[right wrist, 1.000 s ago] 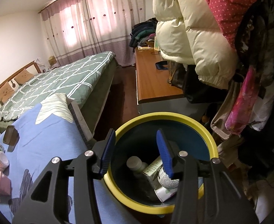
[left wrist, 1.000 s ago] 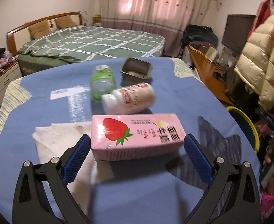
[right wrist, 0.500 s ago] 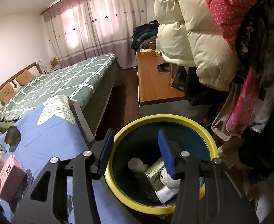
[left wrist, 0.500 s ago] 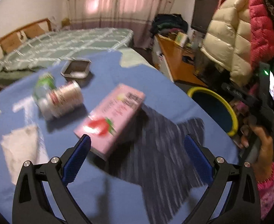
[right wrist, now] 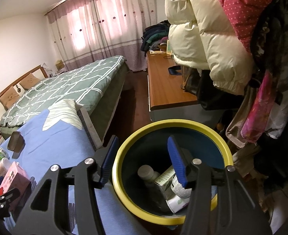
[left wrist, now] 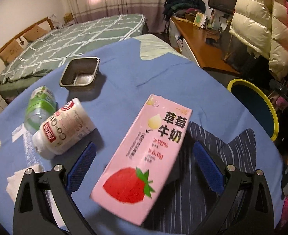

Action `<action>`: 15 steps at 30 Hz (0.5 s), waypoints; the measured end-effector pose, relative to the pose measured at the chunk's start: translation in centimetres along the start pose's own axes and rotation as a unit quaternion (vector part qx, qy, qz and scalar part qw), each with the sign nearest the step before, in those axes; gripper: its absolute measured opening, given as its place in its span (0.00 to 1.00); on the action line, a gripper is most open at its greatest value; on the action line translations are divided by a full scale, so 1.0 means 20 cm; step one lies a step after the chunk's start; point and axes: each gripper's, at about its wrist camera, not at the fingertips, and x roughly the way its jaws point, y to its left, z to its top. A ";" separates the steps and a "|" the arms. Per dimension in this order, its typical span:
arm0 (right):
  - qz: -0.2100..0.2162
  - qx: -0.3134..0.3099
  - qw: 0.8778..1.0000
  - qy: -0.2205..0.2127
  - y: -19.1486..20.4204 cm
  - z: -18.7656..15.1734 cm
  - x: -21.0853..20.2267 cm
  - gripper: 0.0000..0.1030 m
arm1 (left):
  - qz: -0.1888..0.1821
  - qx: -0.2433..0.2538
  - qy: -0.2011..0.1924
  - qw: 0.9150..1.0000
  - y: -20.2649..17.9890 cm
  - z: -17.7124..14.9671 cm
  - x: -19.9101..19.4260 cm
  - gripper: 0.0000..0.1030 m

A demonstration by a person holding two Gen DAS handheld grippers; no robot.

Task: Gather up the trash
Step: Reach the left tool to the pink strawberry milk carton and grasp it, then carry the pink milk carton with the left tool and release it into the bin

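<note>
Between the blue pads of the left tongs [left wrist: 143, 161], which stand wide open, lies a pink milk carton [left wrist: 144, 160] with a red strawberry printed on its near end. It lies at an angle on the blue cloth of the worktop [left wrist: 136, 74], and neither pad touches it. Left of the carton, a white bottle [left wrist: 62, 129] with a red label lies on its side, and just behind it, touching or almost touching, lies a clear bottle with a green label [left wrist: 39, 105]. A white paper towel [left wrist: 19, 182] shows at the near left, partly behind the left finger. Farther back on the cloth stands a small metal tray [left wrist: 80, 72]. At the right, beyond the edge of the worktop, is a round bin with a yellow rim [left wrist: 259, 99].

From the right wrist camera, the right tongs [right wrist: 142, 162] are open and hold nothing; they hang over the near edge of the same bin [right wrist: 124, 186], which stands just beside the worktop [right wrist: 65, 146]. Inside the bin lie a bottle with a grey cap [right wrist: 147, 174], a green and white carton [right wrist: 164, 181] and other pieces, partly hidden by the right finger. Far behind are a bed with a green checked cover [right wrist: 69, 90] and a wooden desk [right wrist: 165, 84].
</note>
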 end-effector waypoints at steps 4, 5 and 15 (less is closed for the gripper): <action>0.006 0.005 1.000 0.001 -0.01 0.00 0.00 0.49 | -0.013 -0.005 0.019 1.000 0.01 0.02 0.05 0.66; 0.007 0.006 1.000 0.001 -0.01 0.00 0.00 0.49 | -0.015 -0.004 0.019 1.000 0.00 0.02 0.06 0.59; 0.031 0.007 0.999 0.006 -0.12 -0.02 -0.07 0.49 | -0.025 0.035 -0.013 0.999 -0.28 0.10 -0.04 0.52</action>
